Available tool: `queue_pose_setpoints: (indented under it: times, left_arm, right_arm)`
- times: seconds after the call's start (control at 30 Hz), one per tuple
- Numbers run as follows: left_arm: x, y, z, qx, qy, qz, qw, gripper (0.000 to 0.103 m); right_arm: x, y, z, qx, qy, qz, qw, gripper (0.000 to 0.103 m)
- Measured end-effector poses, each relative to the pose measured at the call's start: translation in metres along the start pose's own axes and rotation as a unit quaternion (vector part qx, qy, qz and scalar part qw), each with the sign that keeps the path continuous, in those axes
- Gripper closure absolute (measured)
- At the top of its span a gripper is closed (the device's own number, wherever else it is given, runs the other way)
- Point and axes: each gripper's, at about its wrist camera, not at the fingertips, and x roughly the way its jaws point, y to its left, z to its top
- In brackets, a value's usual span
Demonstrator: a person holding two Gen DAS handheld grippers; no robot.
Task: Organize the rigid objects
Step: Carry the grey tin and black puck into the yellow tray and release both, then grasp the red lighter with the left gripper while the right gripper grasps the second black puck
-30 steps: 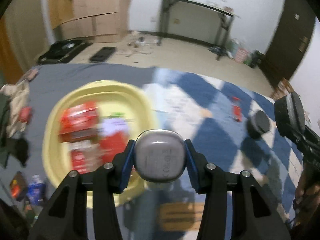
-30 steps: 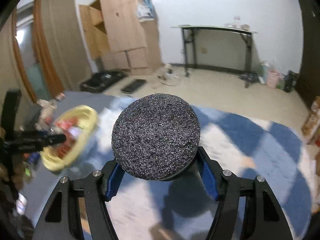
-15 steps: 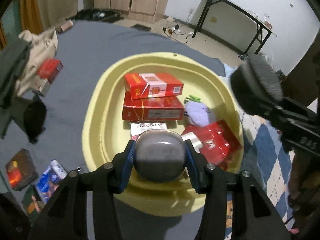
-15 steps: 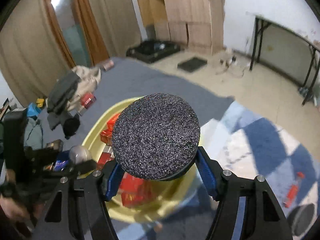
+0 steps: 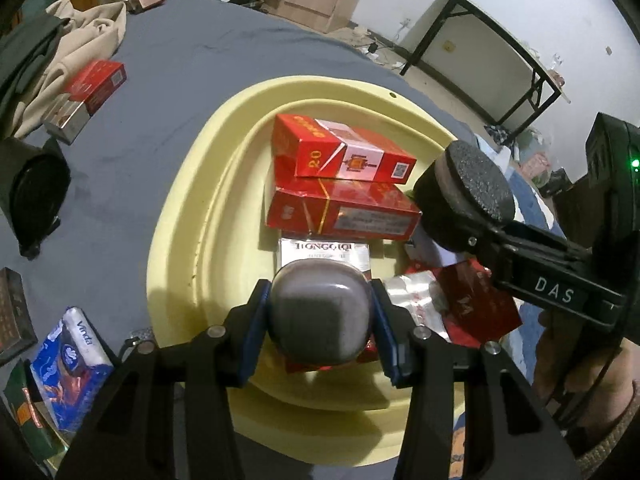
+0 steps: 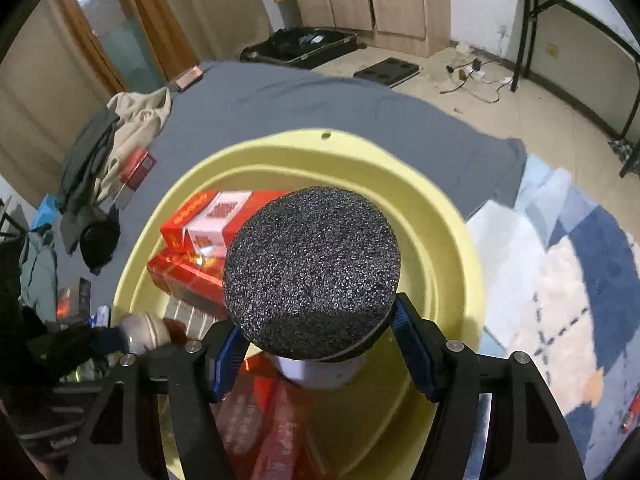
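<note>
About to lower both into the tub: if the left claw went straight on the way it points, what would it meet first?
Probably the silver pack just beyond the grey case held by the left claw, inside the yellow tub; depth is unclear.

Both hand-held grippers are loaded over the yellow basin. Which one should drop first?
Probably the left hand-held gripper: its grey case hangs low, right above the packs inside the yellow basin. The right hand-held gripper holds its black disc higher.
</note>
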Motion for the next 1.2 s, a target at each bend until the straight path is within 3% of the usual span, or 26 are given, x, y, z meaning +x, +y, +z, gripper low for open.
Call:
queue_pose_setpoints:
  times: [0.07,0.13,0.17,0.2,0.27,0.4,0.57,0.7,1.0,1.1,1.2]
  left_arm:
    - [0.000,-0.004,0.001,0.004,-0.001,0.000,1.0000,0.052]
    - [-0.003,-0.004,0.003,-0.002,-0.009,-0.006,0.9999,0.042]
    - [-0.006,-0.005,0.003,-0.005,-0.014,-0.010,0.9998,0.030]
    - [-0.012,-0.006,0.002,-0.008,-0.023,-0.013,0.9996,0.019]
    - [-0.024,-0.006,0.004,-0.017,-0.043,-0.020,0.9987,0.007]
    - [-0.057,-0.007,0.009,-0.031,-0.089,-0.027,0.9952,0.000]
    - [-0.079,-0.052,-0.003,0.022,-0.099,-0.040,0.9940,0.000]
    - [-0.089,-0.111,-0.022,0.074,-0.086,-0.060,0.9918,0.000]
    - [-0.095,-0.188,-0.073,0.160,-0.074,-0.063,0.9823,0.000]
    - [-0.083,-0.210,-0.077,0.180,-0.069,-0.054,0.9797,0.000]
    - [-0.069,-0.242,-0.071,0.185,-0.058,-0.074,0.9782,0.000]
  right_arm:
    - [-0.001,-0.002,-0.001,0.003,-0.003,0.005,1.000,0.033]
    - [-0.006,-0.005,-0.004,-0.002,-0.007,0.008,1.000,0.031]
    - [-0.011,-0.008,-0.006,-0.004,-0.007,0.008,1.000,0.029]
    - [-0.018,-0.011,-0.009,-0.002,-0.011,0.011,1.000,0.020]
    - [-0.028,-0.014,-0.012,0.003,-0.023,0.022,0.999,0.012]
    - [-0.057,-0.027,-0.021,0.033,-0.051,0.026,0.998,0.004]
    - [-0.125,-0.046,-0.059,0.052,-0.130,-0.021,0.990,0.000]
    - [-0.189,-0.076,-0.118,0.073,-0.169,-0.055,0.981,0.000]
    - [-0.295,-0.128,-0.224,0.053,-0.181,-0.187,0.964,0.000]
    - [-0.301,-0.147,-0.247,0.074,-0.165,-0.184,0.966,0.000]
    - [-0.296,-0.164,-0.251,0.080,-0.150,-0.182,0.969,0.000]
